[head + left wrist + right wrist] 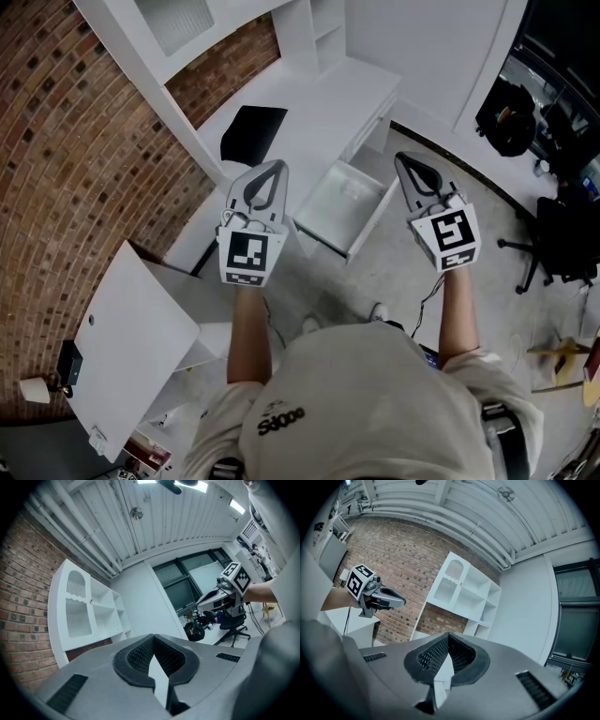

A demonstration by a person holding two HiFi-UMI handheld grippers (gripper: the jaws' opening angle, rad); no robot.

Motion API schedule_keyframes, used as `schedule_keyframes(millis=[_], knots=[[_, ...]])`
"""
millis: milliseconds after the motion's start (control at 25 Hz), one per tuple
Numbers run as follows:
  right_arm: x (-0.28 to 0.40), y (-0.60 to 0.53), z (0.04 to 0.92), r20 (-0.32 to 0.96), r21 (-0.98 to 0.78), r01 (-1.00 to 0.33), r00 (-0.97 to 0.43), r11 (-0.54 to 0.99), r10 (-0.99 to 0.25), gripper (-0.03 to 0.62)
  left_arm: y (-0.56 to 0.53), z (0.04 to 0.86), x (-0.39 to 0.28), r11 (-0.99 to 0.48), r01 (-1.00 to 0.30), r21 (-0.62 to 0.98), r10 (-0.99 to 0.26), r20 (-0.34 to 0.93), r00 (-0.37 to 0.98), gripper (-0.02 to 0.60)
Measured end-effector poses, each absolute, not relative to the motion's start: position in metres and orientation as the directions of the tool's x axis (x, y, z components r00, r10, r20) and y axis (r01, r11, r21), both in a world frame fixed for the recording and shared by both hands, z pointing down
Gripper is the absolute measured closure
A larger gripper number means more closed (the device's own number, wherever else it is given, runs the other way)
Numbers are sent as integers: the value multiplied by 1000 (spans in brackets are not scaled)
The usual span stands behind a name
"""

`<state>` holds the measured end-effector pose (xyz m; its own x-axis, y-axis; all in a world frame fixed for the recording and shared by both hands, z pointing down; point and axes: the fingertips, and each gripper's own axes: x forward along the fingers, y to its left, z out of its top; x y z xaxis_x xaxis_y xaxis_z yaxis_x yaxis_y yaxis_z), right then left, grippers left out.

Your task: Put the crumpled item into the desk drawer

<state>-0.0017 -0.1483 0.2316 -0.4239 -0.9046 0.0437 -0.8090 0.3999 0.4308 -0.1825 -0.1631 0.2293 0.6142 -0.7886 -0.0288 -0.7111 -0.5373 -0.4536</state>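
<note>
A black crumpled item (253, 132) lies on the white desk (319, 103), beyond my left gripper. Below the desk's front edge the white drawer (343, 208) stands pulled out, and I can make out nothing inside it. Held level above the floor left of the drawer, my left gripper (272, 169) (153, 637) is shut with nothing between its jaws. To the drawer's right, my right gripper (406, 161) (448, 634) is also shut and holds nothing. Each gripper shows in the other's view: the right gripper (220, 595) and the left gripper (377, 598).
A brick wall (66, 141) runs behind the desk, and a white shelf hutch (461, 595) stands on it. At lower left a white cabinet door (131, 342) hangs open. A black office chair (558, 239) and a black bag (509, 117) are at the right.
</note>
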Motion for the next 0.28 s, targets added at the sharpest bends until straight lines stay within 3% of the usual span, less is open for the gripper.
schedule_keyframes(millis=[280], knots=[[2, -158, 238, 60, 415, -813, -423, 408, -904, 589, -177, 237, -180, -544, -717, -435, -791, -18, 611, 563]])
